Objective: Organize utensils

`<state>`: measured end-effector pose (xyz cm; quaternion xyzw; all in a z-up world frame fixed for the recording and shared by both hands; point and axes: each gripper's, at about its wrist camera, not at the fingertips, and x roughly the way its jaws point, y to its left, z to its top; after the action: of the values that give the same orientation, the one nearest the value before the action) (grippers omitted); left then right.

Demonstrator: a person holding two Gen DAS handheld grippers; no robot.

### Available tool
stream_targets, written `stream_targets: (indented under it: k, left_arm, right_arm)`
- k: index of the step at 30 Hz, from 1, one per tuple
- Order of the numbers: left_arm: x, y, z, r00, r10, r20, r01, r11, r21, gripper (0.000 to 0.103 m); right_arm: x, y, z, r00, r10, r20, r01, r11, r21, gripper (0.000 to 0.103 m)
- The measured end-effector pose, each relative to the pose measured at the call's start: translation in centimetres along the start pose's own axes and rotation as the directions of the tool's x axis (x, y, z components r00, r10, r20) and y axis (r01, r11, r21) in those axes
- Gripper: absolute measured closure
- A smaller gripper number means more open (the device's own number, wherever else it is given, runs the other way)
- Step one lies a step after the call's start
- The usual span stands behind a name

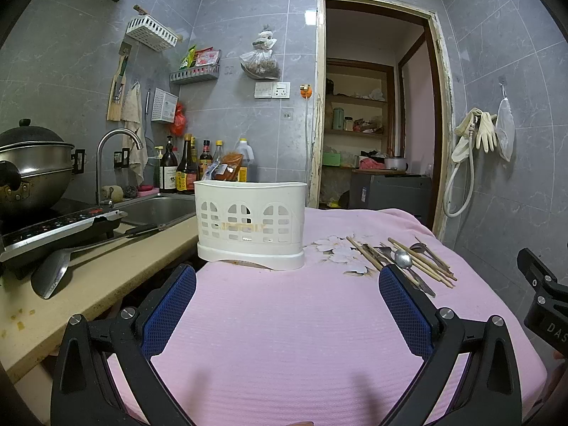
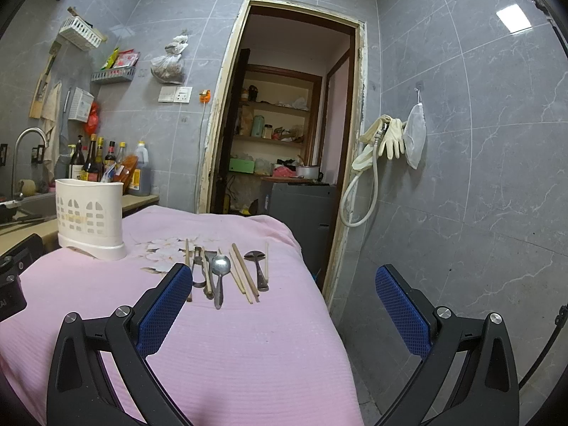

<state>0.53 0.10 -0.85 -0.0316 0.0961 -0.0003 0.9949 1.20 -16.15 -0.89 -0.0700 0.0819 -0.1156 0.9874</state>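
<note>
A white slotted utensil holder stands on the pink cloth-covered table; it also shows in the right wrist view. A row of utensils lies to its right: metal spoons, wooden chopsticks and other dark metal pieces; the left wrist view shows them too. My left gripper is open and empty, just in front of the holder. My right gripper is open and empty, in front of the utensils, its left finger near their handles.
A kitchen counter at left holds a spatula, an induction cooker with a pot, a sink and several bottles. An open doorway lies behind. The table's right edge drops near a tiled wall.
</note>
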Motion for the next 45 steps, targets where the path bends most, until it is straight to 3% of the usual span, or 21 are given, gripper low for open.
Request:
stream_targets:
  k: [17, 25, 29, 34, 45]
  left_arm:
    - [1.3, -0.5, 1.0, 1.0, -0.005, 0.015, 0.005, 1.0, 0.016, 0.002]
    - [3.6, -1.2, 4.0, 0.997, -0.081, 0.02, 0.08, 0.996, 0.031, 0.002]
    - [5.7, -2.3, 5.4, 0.992, -0.126, -0.026, 0.127, 0.99, 0.066, 0.002]
    - [9.6, -3.6, 6.7, 0.972, -0.182, -0.15, 0.197, 0.976, 0.092, 0.002]
    - [16.5, -6.2, 7.0, 0.914, -0.234, -0.33, 0.28, 0.955, 0.097, 0.002]
  right_arm:
    - [0.9, 0.1, 0.5, 1.0, 0.01, 0.014, -0.01, 1.0, -0.006, 0.0]
    - [3.2, -1.2, 2.9, 0.998, 0.044, 0.052, -0.042, 0.998, -0.035, 0.0]
    - [5.5, -2.5, 4.3, 0.994, 0.099, 0.038, -0.098, 0.995, -0.024, 0.0]
    - [9.2, -4.2, 5.3, 0.985, 0.167, -0.03, -0.167, 0.986, -0.002, 0.0]
    - [17.1, -6.2, 5.1, 0.97, 0.17, -0.176, -0.167, 0.986, 0.03, 0.0]
